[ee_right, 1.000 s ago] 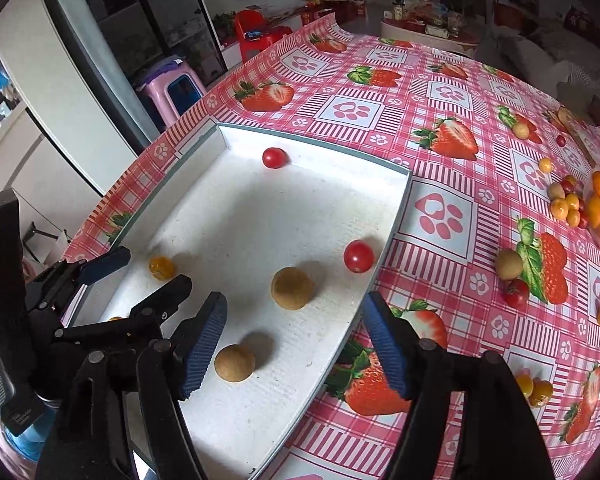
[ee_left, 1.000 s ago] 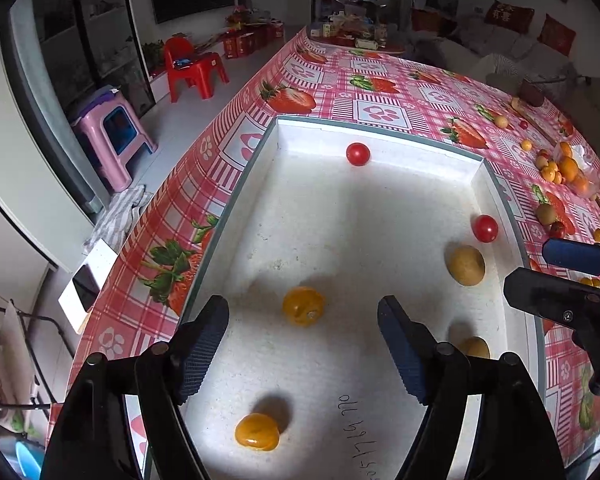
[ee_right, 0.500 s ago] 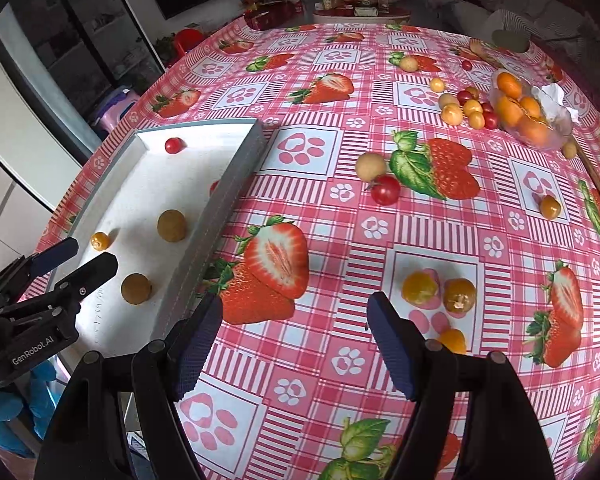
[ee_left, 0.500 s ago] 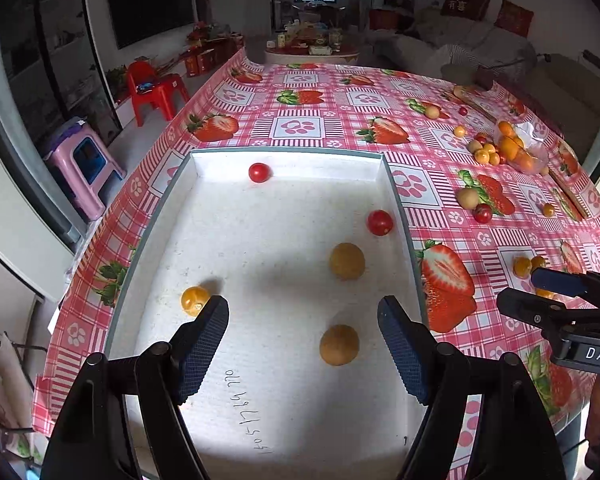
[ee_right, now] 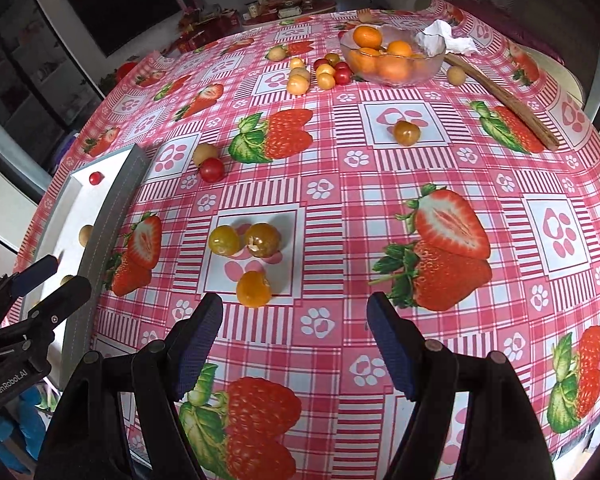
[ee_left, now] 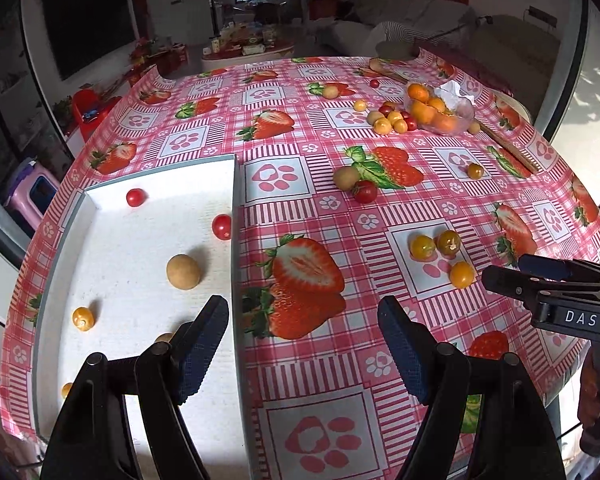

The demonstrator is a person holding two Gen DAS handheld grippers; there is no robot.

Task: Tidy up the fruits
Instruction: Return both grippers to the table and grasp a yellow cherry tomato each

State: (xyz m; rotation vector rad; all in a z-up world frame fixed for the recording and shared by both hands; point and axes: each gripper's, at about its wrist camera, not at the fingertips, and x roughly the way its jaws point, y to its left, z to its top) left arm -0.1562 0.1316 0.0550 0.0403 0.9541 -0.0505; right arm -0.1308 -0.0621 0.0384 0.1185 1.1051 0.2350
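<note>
- Your right gripper (ee_right: 294, 334) hangs over the strawberry-print tablecloth (ee_right: 380, 168) with its jaws spread wide and nothing between them.
- Just ahead of its fingertips sits the nearest orange-yellow berry (ee_right: 253, 289), the front one of a trio; the other two, a yellow-green berry (ee_right: 224, 241) and a darker berry (ee_right: 262, 240), lie touching each other just beyond it.
- Your left gripper (ee_left: 304, 348) is released too, jaws apart and empty, straddling the right wall of the white tray (ee_left: 234, 208), one finger over the tray floor, the other over the cloth.
- The tray already holds some fruit: two cherry tomatoes (ee_left: 135, 197), a tan round fruit (ee_left: 183, 271) and a small orange berry (ee_left: 83, 318), with more partly hidden behind the left finger.
- Plenty is loose on the table: a tan fruit touching a tomato (ee_left: 365, 191) mid-table, a lone berry (ee_right: 406, 133) farther right, and a cluster beside the glass bowl of oranges (ee_right: 392, 60).
- My read: you're between carries, lining up the next pick, and that nearest berry looks like the target.
- The next move calls for bringing the right gripper forward and down so the berry sits between the pads, then closing gently; it's round and will likely roll if a finger nudges it first.
- Watch the neighbours behind it: come in low from the near side so you don't knock them.
</note>
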